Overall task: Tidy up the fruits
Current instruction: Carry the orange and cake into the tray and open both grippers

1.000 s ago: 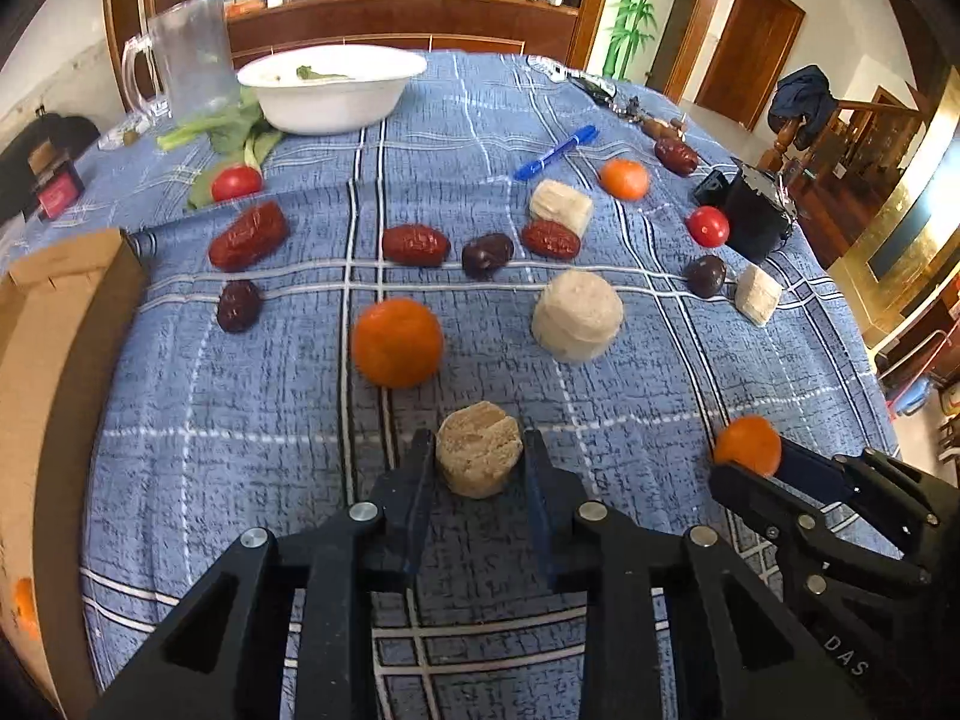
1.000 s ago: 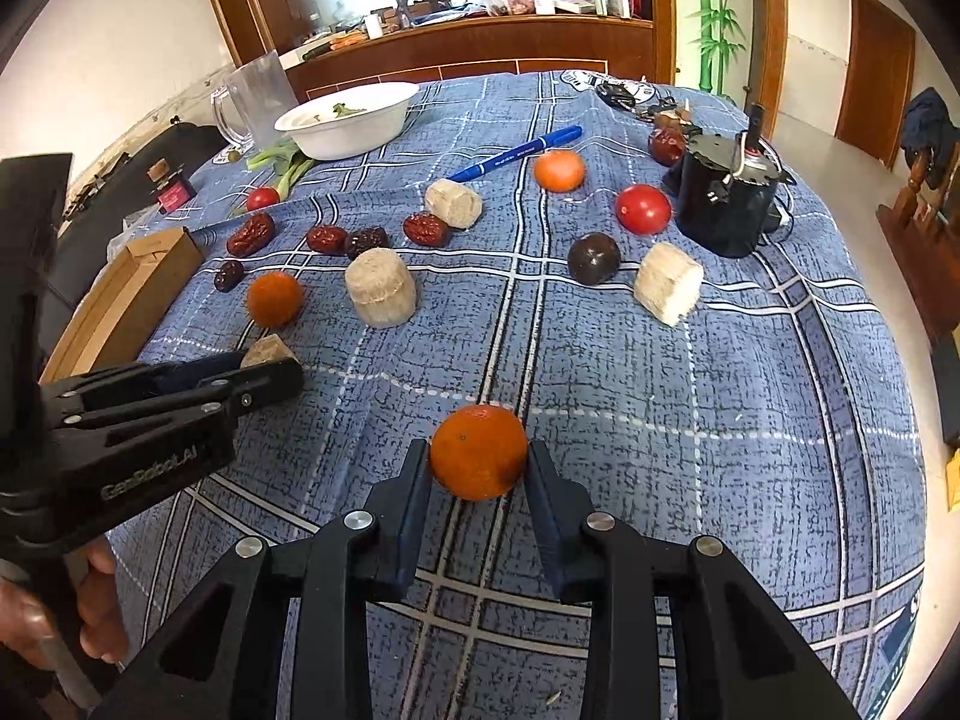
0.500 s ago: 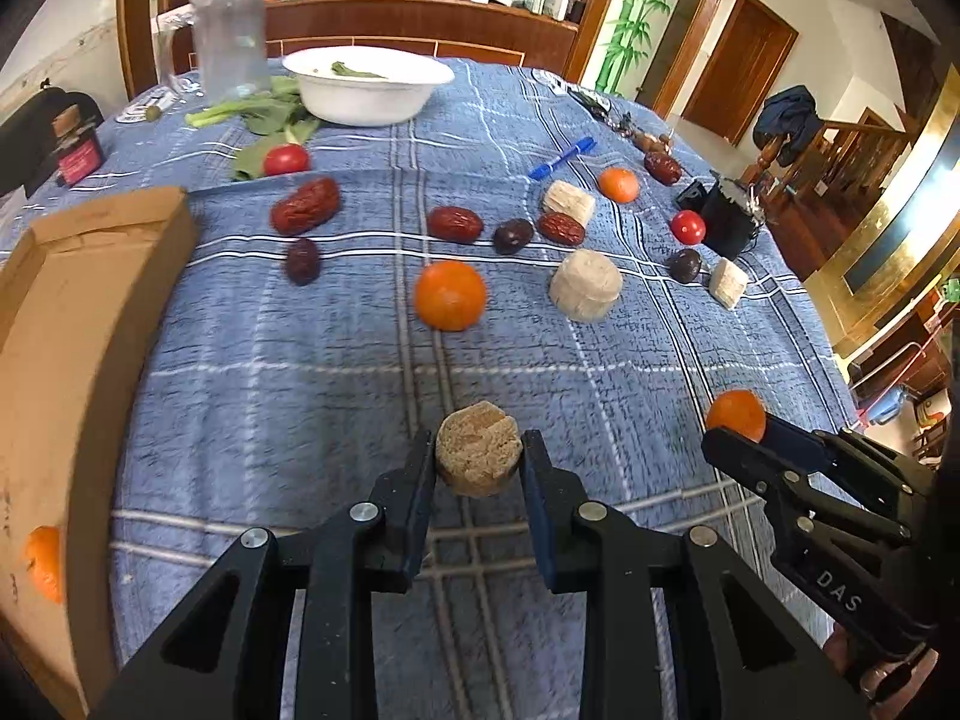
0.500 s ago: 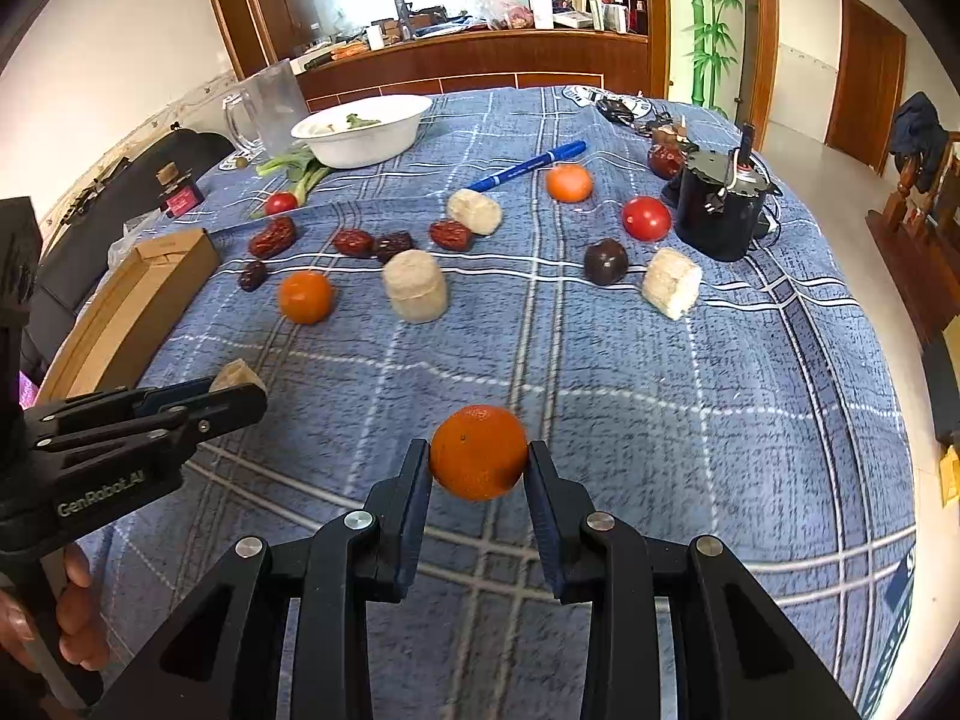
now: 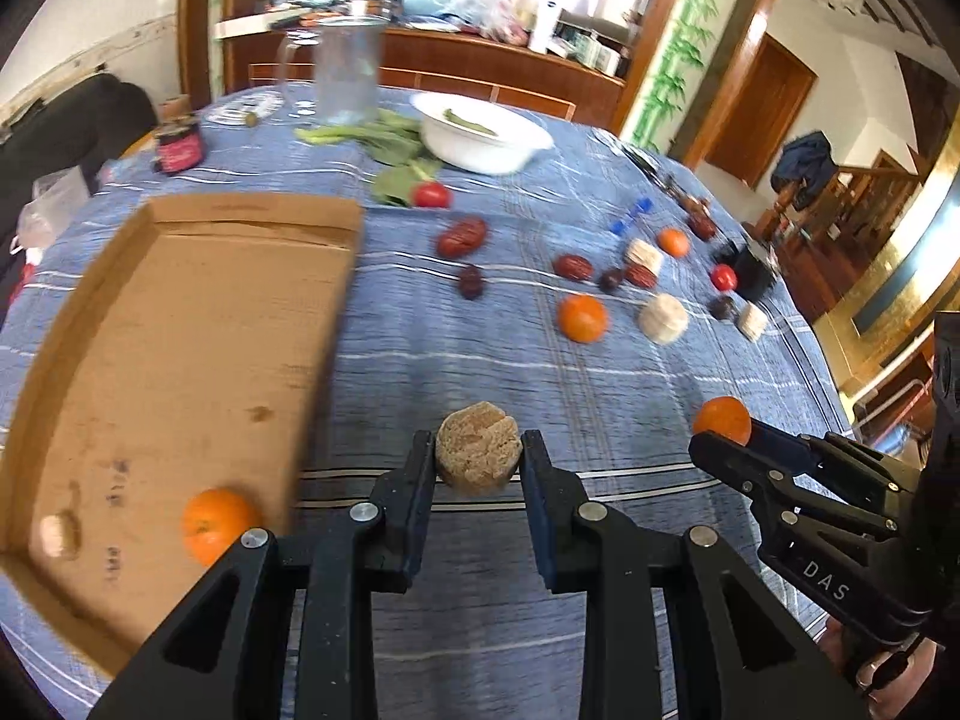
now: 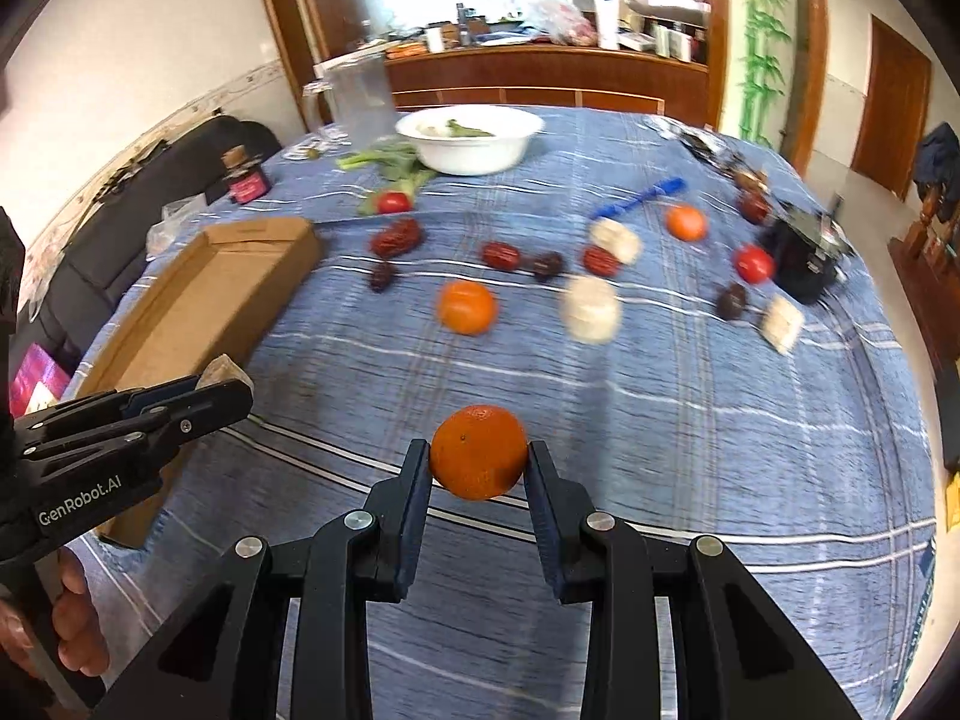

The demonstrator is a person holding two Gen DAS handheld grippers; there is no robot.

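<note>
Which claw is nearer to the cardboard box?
Left. The left claw, shut on a tan cake, hangs beside the cardboard box; the right claw, shut on an orange, is farther away.

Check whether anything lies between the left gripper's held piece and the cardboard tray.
Nothing visible does. The left gripper holds the tan piece over bare tablecloth, and the tray sits just to its left, open-topped. Inside, only an orange rests near the tray's near corner, leaving most of its floor free.
</note>
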